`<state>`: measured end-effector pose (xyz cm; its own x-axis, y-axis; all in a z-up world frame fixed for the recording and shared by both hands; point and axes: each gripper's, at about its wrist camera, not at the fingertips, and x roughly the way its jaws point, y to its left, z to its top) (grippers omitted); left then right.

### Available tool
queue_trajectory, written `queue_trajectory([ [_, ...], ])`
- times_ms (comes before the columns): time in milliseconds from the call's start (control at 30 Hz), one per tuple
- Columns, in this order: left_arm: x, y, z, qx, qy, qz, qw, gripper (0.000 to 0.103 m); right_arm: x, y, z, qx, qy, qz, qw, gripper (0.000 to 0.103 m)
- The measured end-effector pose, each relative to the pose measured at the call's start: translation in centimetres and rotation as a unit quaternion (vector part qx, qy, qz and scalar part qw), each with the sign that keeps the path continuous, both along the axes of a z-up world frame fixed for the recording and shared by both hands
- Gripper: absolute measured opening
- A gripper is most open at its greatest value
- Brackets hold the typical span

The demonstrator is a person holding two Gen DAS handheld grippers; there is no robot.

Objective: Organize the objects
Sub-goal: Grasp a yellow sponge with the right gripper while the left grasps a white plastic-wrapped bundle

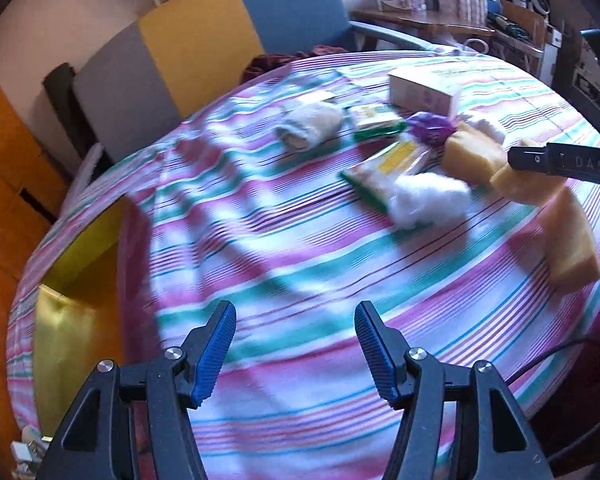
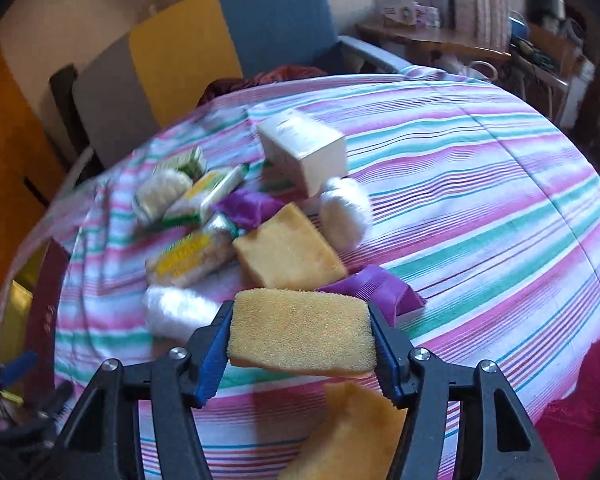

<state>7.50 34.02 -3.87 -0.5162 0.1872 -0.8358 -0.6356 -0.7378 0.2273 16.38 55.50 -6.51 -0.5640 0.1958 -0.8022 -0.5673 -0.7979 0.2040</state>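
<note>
Right wrist view: three yellow sponges (image 2: 300, 334), perhaps three cotton wads (image 2: 346, 212).

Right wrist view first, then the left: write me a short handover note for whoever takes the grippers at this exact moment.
Right gripper: jaws closed on a yellow sponge, lifted just off the striped cloth.
Left gripper: open, nothing between its jaws, over bare cloth.
Things: a second sponge lies just behind the held one, a third below the right gripper. Cotton balls, a purple comb, green-and-yellow packets and a white box are clustered mid-table. A yellow container sits at the table's left edge.
Done: one sponge gripped.
Left: place it, then sort the rest; where each belongs is not shown.
</note>
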Motion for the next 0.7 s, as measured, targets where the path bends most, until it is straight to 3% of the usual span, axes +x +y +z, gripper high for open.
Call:
queue_trajectory([
  [267, -2.8, 4.9, -1.1, 0.055, -0.088, 0.007, 0.9946, 0.063, 0.8, 1.0, 0.9, 0.0, 0.03, -0.024, 0.999, 0.063],
  [433, -4.7, 6.9, -2.0, 0.131, -0.158, 0.03, 0.9782, 0.063, 1.0, 1.6, 1.1, -0.003, 0.038, -0.039, 0.999, 0.063],
  [533, -5.3, 8.2, -2.9, 0.151, -0.181, 0.019, 0.9716, 0.063, 1.2, 1.8, 1.1, -0.007, 0.042, -0.045, 0.998, 0.063],
  [700, -5.7, 9.4, -4.0, 0.158, -0.186, 0.021, 0.9696, 0.061, 1.2, 1.9, 1.1, -0.008, 0.044, -0.045, 0.998, 0.063],
])
